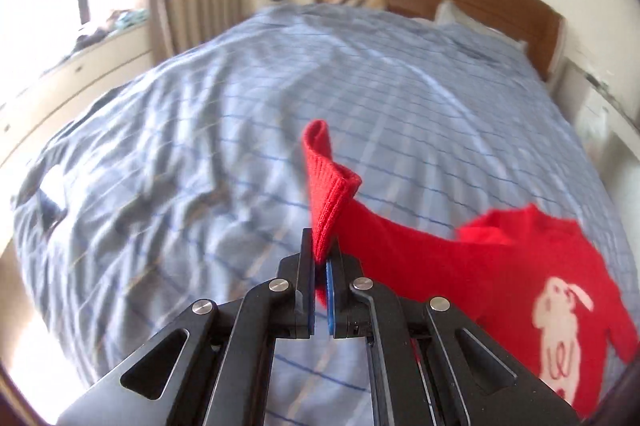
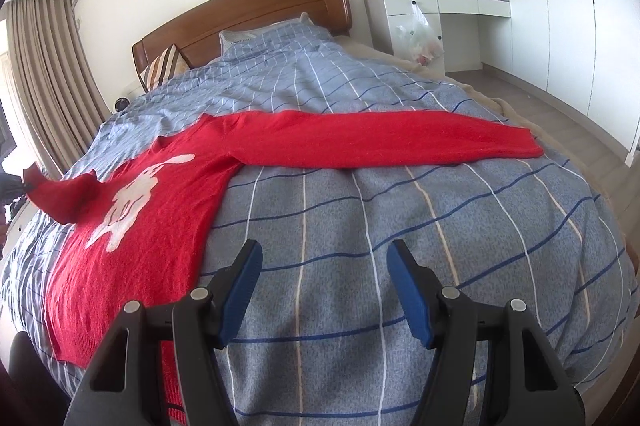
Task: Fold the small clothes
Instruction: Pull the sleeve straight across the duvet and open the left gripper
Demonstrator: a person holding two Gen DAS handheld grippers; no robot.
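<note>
A red knitted sweater (image 2: 160,210) with a white rabbit (image 2: 132,202) on its chest lies face up on the bed. My left gripper (image 1: 321,254) is shut on the ribbed cuff (image 1: 326,182) of one sleeve, lifted off the cover; the sleeve runs back to the sweater's body (image 1: 532,286). In the right wrist view that raised sleeve (image 2: 64,194) shows at the far left. The other sleeve (image 2: 400,142) lies stretched flat to the right. My right gripper (image 2: 326,286) stands open above the cover, to the right of the sweater's hem, with nothing between its fingers.
The bed has a blue checked duvet (image 2: 440,246), a wooden headboard (image 2: 256,10) and a striped cushion (image 2: 162,66). A white desk (image 2: 432,6) with a plastic bag (image 2: 420,38) and wardrobes (image 2: 560,6) stand to the right. Curtains (image 2: 48,66) and a low cabinet (image 1: 60,78) are on the left.
</note>
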